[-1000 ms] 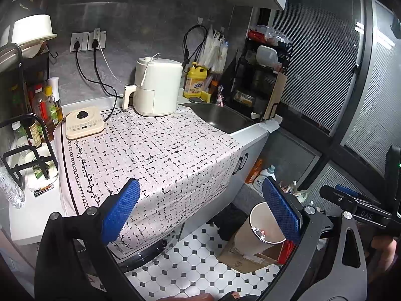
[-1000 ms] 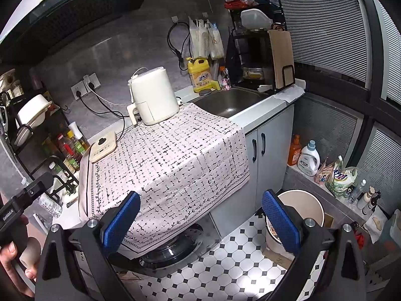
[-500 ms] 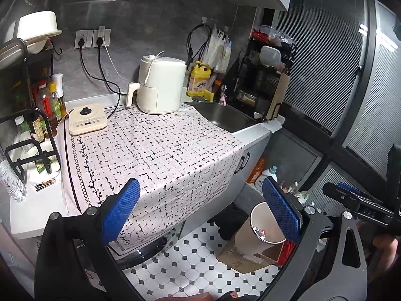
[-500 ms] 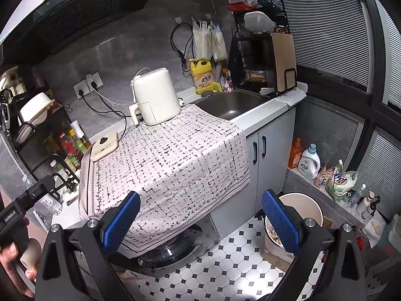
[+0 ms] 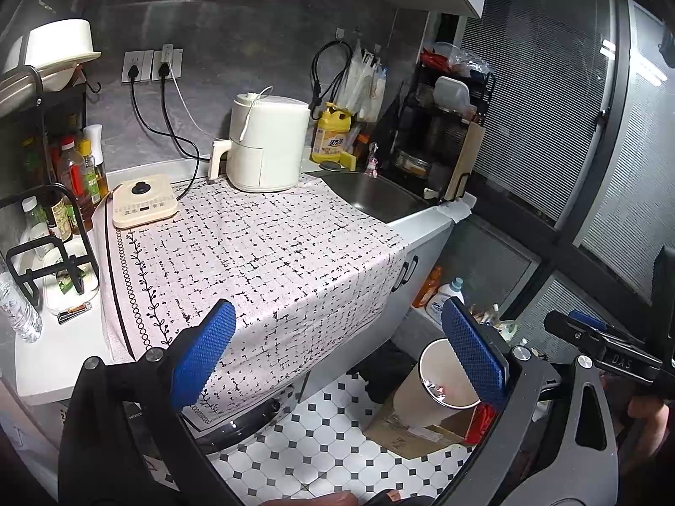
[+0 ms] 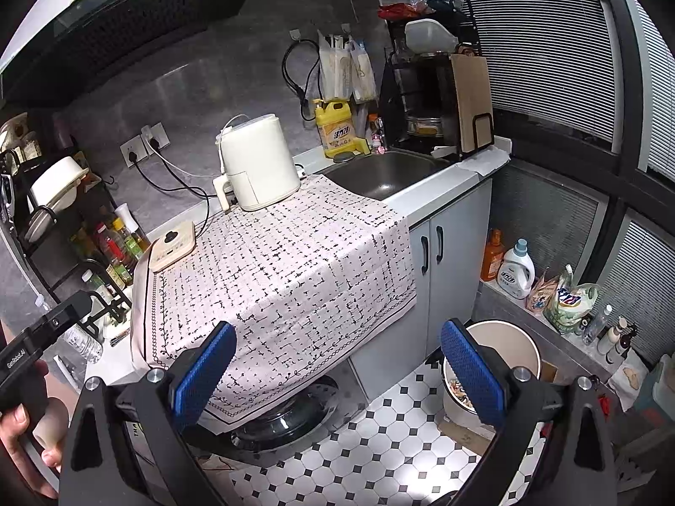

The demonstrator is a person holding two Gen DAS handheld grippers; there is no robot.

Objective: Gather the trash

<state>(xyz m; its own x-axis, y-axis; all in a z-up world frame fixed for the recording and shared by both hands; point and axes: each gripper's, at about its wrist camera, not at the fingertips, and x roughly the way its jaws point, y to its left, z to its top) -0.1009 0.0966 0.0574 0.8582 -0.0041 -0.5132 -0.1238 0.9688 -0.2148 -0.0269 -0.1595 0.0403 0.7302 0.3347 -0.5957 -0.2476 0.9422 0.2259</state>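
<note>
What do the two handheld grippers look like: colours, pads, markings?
Both alike: black frames, silver bolts, blue textured pads. Left gripper carries white "GenRobot.AI" lettering on its handle, seen from the right wrist view; right gripper shows "DAS" on its body, seen from the left. Bare hands, no sleeves or cables visible.

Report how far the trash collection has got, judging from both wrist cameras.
Done: the trash bin on the floor by the cabinet already holds some scraps, though who put them there cannot be told. In hand: nothing; the left gripper and right gripper are both open and empty, above the patterned cloth on the counter. Left: no loose trash is clear on the cloth, so finding a piece comes next.
</note>
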